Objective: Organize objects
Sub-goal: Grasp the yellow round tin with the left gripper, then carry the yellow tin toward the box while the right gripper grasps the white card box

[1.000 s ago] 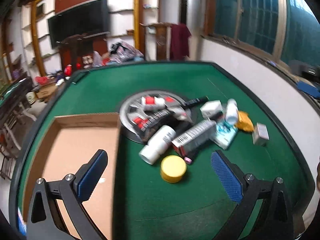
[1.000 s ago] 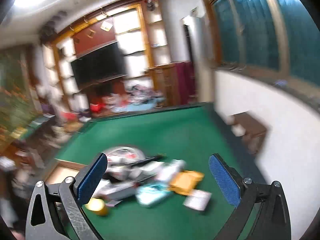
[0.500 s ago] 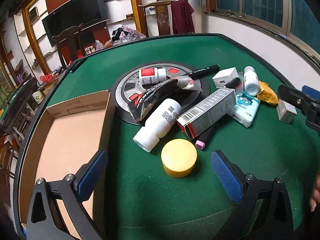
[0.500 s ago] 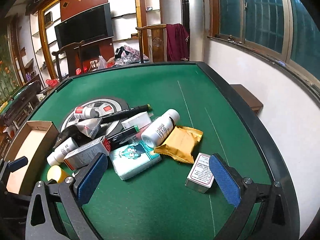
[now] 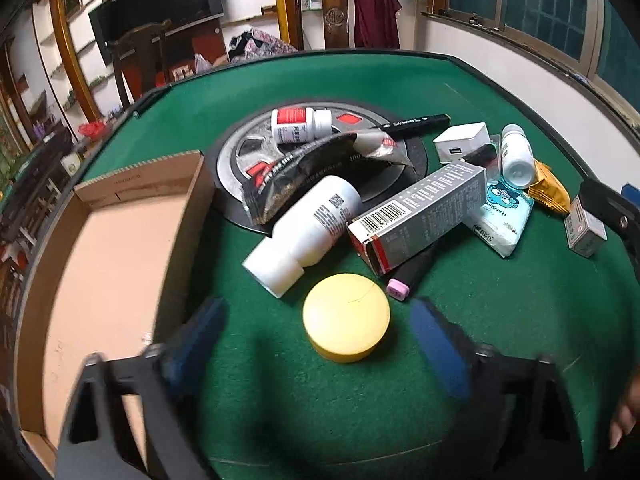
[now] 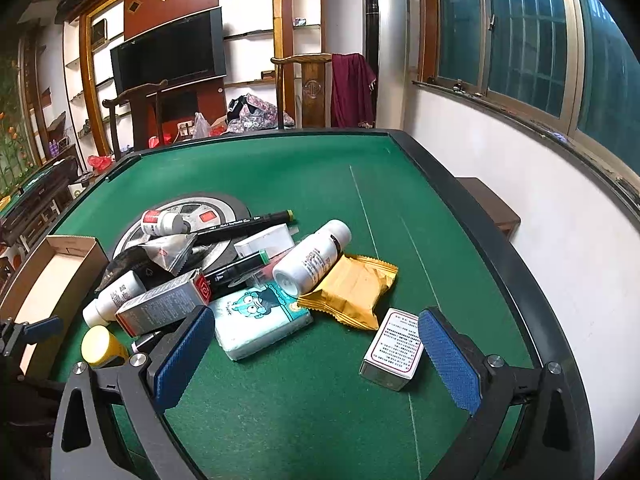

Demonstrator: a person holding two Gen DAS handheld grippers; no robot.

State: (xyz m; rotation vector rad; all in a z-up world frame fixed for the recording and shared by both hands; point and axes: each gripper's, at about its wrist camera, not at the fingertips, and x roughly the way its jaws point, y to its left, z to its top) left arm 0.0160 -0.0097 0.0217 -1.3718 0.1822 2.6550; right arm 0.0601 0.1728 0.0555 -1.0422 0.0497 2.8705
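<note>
Two grippers are hovering over the green table (image 6: 280,184): left gripper (image 5: 316,340), jaws just closing around the untouched yellow jar (image 5: 346,328) beside the cardboard box (image 5: 100,264), right gripper (image 6: 312,356) staying wide open.

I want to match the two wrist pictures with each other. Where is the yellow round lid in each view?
Left wrist view: the yellow round lid lies low in the centre, on the green felt, between the open jaws of the left gripper, not touched.
Right wrist view: the lid sits at the lower left edge, beside the right gripper's left finger.
Shared landmark: the grey barcode box, just beyond the lid in both.
</note>
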